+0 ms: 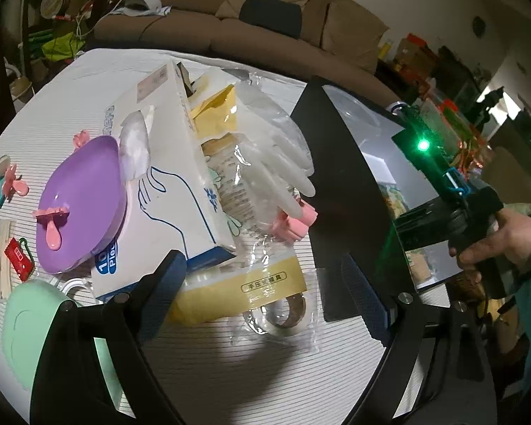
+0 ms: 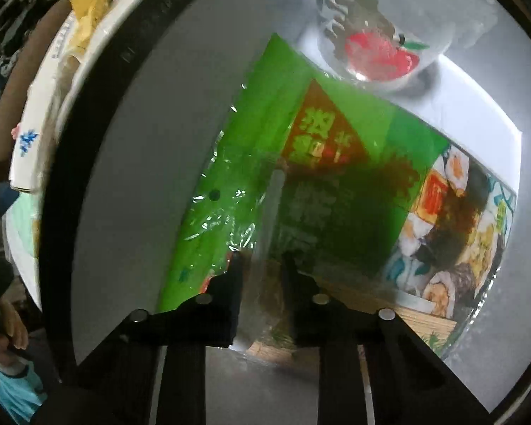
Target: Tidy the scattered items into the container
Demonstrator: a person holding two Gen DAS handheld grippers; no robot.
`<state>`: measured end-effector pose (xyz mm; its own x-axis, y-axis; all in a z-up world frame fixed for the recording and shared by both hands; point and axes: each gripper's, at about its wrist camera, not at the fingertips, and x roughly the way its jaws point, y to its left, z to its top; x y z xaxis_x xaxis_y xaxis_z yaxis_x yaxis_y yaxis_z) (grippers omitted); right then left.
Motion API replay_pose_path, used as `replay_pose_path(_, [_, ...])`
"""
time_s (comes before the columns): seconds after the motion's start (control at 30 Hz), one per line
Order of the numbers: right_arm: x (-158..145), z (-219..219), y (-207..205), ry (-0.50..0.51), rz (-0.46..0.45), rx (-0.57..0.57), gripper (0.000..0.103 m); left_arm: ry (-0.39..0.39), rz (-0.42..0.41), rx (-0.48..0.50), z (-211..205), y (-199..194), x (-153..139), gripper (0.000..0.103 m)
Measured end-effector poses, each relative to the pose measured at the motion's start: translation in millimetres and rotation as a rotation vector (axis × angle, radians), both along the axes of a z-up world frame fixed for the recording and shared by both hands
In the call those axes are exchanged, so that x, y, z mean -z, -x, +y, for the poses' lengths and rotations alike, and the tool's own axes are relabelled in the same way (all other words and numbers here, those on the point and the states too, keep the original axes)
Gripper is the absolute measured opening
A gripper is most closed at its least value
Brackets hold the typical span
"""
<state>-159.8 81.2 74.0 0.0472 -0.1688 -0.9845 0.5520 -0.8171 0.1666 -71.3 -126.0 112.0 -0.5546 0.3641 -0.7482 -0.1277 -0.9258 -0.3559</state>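
The left claw (image 1: 265, 279) is spread wide over the white table (image 1: 70, 106). Nothing is between its two fingers but a yellow bag (image 1: 237, 287) in clear wrap and a roll of tape (image 1: 286, 313), which lie flat under the gap. It is not touching them. Just past the claw sits a white glove box (image 1: 170, 163), with a purple lid (image 1: 78, 202) leaning on its left side and a clear glove (image 1: 283, 148) flopped on its right. A small pink clip (image 1: 295, 221) lies by the glove. A mint green thing (image 1: 35, 311) sits near the left finger.

The black container (image 1: 343, 177) stands right beside the pile, on its right.

The right claw (image 2: 262, 269) points down into that container (image 2: 99, 184). Its fingers are pressed close together on a see-through strip that looks like the clear edge of the green snack bag (image 2: 301, 163), though that spot is blurry. The bag lies on the container's pale floor, spread out ahead of the claw. A clear cup (image 2: 375, 46) with a red picture lies past the bag, at the far end.

A hand (image 1: 492, 244) holds the right claw's handle.
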Motion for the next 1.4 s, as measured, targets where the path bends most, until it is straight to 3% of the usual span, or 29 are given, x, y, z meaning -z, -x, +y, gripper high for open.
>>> replay_pose_path(0.13, [-25, 33, 1, 0.141, 0.035, 0.087, 0.010, 0.000, 0.003, 0.002, 0, -1, -1, 0.088])
replay_pose_path(0.4, [-66, 147, 51, 0.322, 0.188, 0.505, 0.010, 0.007, -0.001, 0.003, 3, -1, 0, 0.088])
replay_pose_path(0.6, [-50, 200, 87, 0.541, 0.205, 0.902, 0.010, 0.034, -0.001, 0.009, 10, 2, 2, 0.088])
replay_pose_path(0.7, [-36, 194, 101, 0.502, 0.214, 0.973, 0.014, 0.039, 0.002, 0.013, 12, 4, 0, 0.088])
replay_pose_path(0.77, [-23, 190, 102, 0.419, 0.188, 0.984, 0.026, 0.044, 0.007, 0.013, 12, 5, -2, 0.088])
replay_pose_path(0.87, [-25, 191, 92, 0.387, 0.205, 0.959, 0.048, 0.037, 0.009, 0.007, 9, 6, -3, 0.088])
replay_pose_path(1.1, [-85, 202, 39, 0.360, 0.320, 0.768, 0.048, 0.027, 0.011, -0.041, -13, 3, -4, 0.088])
replay_pose_path(1.2, [-115, 189, 4, 0.416, 0.385, 0.649, 0.049, -0.004, 0.021, -0.094, -36, 1, -7, 0.089])
replay_pose_path(1.33, [-147, 128, -52, 0.493, 0.465, 0.423, 0.060, -0.024, 0.012, -0.139, -59, -3, -6, 0.090])
replay_pose_path(1.4, [-149, 90, -77, 0.524, 0.480, 0.325, 0.060, -0.023, 0.012, -0.148, -66, -3, -5, 0.090])
